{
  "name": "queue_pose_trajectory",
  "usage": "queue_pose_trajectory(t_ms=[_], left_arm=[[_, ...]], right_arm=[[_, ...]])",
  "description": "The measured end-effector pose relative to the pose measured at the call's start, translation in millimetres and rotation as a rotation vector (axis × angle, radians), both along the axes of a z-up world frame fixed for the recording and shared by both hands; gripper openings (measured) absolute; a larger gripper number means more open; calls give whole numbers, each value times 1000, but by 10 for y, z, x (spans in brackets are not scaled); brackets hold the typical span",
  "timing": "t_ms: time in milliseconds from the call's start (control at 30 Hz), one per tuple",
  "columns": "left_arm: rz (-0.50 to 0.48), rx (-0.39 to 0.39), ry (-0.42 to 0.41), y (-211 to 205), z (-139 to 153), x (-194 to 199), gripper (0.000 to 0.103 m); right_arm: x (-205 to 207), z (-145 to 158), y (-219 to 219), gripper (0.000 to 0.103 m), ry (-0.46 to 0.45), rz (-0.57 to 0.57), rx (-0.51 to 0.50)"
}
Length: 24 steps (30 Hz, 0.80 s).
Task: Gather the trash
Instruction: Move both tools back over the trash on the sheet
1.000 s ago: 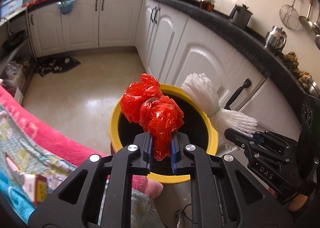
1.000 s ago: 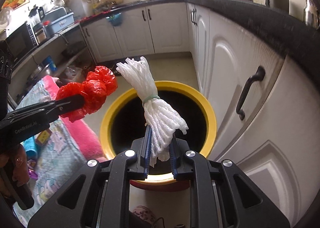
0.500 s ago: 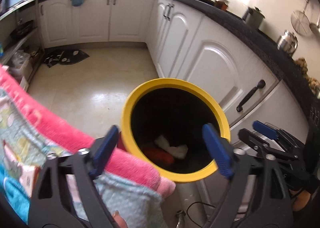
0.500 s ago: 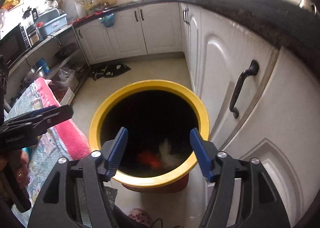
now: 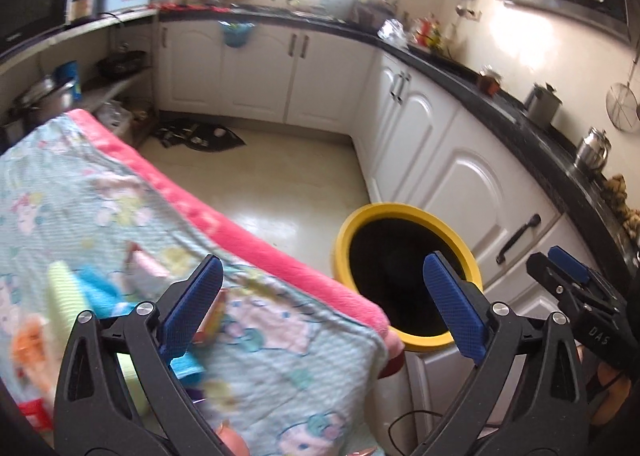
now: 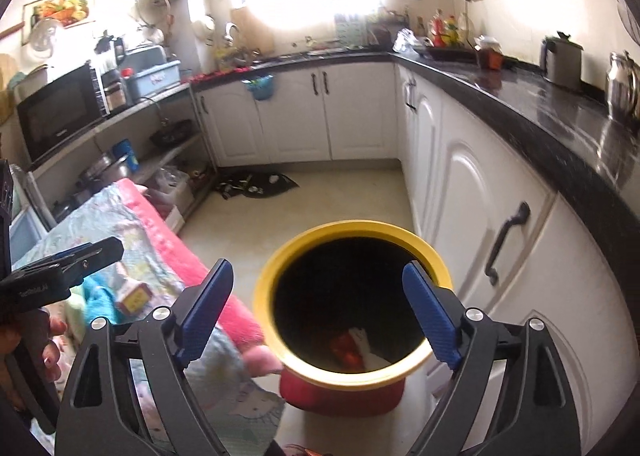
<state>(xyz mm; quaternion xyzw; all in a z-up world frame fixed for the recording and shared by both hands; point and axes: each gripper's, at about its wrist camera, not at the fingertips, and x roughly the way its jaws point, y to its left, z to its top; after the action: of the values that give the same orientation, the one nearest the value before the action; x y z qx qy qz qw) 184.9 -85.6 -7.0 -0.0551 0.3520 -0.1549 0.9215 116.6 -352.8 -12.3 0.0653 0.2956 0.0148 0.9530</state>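
Both drops are in the bin (image 6: 400, 232); left gripper (image 5: 320, 308) and right gripper (image 6: 318, 312) opening, empty. Next, the box (image 6: 134, 298) at lower left on the table (image 5: 100, 196).

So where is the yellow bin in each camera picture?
Left wrist view: the yellow bin sits right of centre, on the floor by the white cupboards, partly behind the left gripper and its opening jaws.
Right wrist view: it is in the lower middle, between the right gripper and its opening jaws, with red and white trash inside.
Shared landmark: the black cupboard handle just right of the bin.
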Motion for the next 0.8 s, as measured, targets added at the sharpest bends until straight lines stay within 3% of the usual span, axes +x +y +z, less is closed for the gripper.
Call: queue_pose_trajectory(t_ms=[400,800], left_arm=[[129,17,-99,614,314,-422,92],[257,1,-118,1218,379,-672,92]], right_arm=[[-203,290,559,86,-69,140,9],[-333,371,1169,86,-80,292,-1]])
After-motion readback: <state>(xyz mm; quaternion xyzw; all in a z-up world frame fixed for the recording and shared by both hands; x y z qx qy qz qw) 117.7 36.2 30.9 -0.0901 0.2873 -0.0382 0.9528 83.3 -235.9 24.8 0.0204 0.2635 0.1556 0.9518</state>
